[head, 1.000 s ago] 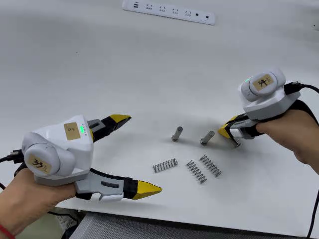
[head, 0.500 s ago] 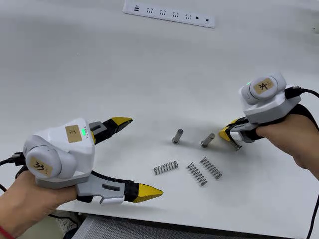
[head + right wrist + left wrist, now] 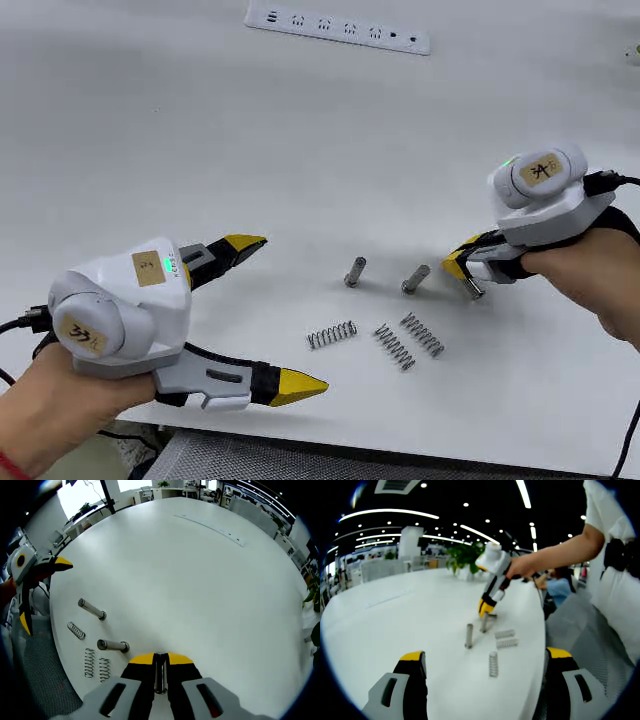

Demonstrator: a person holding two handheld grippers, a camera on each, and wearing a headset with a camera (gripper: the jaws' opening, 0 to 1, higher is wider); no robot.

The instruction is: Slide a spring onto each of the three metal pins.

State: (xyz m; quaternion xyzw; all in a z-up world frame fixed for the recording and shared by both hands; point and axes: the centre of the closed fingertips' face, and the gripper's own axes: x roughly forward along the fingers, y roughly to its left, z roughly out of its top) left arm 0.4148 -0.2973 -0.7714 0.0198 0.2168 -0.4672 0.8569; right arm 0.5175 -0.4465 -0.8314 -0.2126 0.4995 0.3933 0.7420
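My right gripper (image 3: 458,266) is clamped on one metal pin (image 3: 159,672), whose long axis runs along the jaws. My left gripper (image 3: 290,312) gapes wide. Between them, two loose pins (image 3: 355,270) lie slanted on the white table (image 3: 300,120), with three springs (image 3: 393,345) just nearer me.

The left claw (image 3: 272,312), white-bodied with black jaws and yellow tips, is gripped from behind by the person's left hand (image 3: 45,405) and points forward and to the right. Its jaws are spread wide apart. The right claw (image 3: 460,266), of the same make, is held in the right hand (image 3: 585,265), tilted tip-down, with its jaws closed together on a small grey metal pin (image 3: 472,288).
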